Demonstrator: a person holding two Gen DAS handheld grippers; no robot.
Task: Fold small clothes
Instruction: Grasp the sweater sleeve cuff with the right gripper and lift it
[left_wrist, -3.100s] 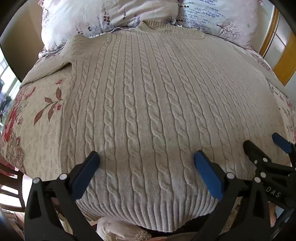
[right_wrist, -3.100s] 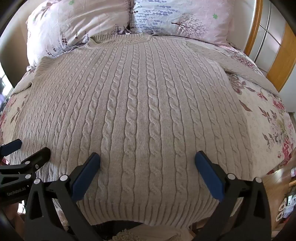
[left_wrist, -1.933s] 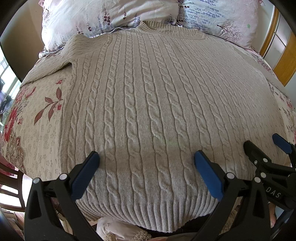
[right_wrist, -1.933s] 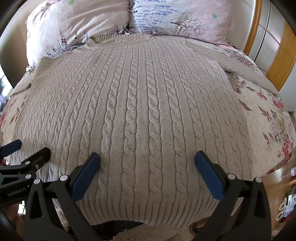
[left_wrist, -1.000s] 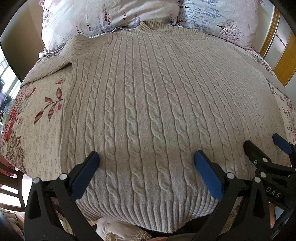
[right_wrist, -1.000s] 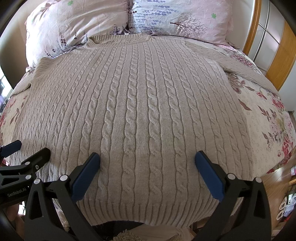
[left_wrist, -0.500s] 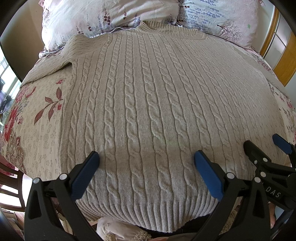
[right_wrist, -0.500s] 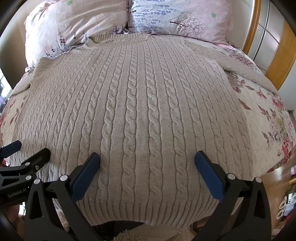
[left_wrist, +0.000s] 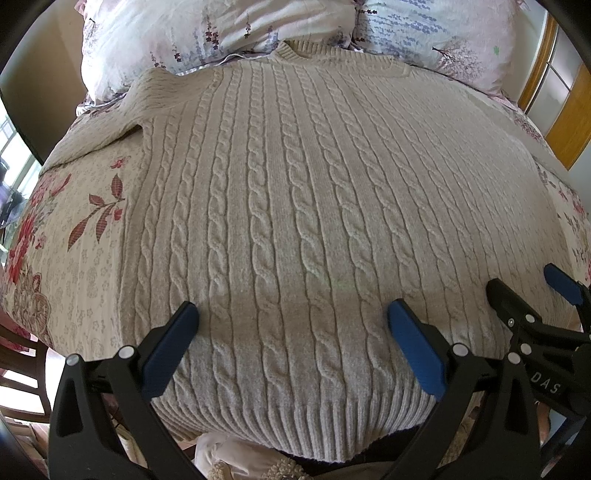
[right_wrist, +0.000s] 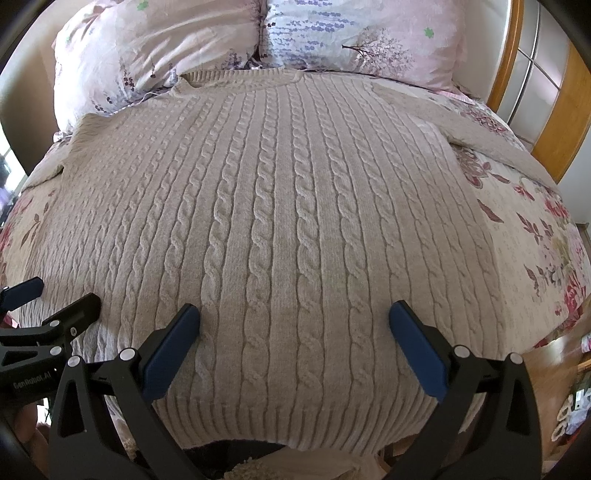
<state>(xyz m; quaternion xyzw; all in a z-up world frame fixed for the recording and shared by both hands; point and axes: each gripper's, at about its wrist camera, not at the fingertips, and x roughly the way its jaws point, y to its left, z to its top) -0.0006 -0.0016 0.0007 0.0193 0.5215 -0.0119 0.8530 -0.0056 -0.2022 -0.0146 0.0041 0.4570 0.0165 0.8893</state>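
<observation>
Left wrist view: cable-knit sweater flat on floral bedspread, collar at 12 o'clock; left hand-held gripper spread, empty.
Right wrist view: right hand-held gripper spread above hem; soft, thick, probably weighty; grip hem corners.

One beige cable-knit sweater lies spread flat, two sleeves reaching out left and right. Two floral pillows sit side by side at the far end. One flowered bedspread underneath. Two grippers in play, left gripper and right gripper, four blue pads in all.
</observation>
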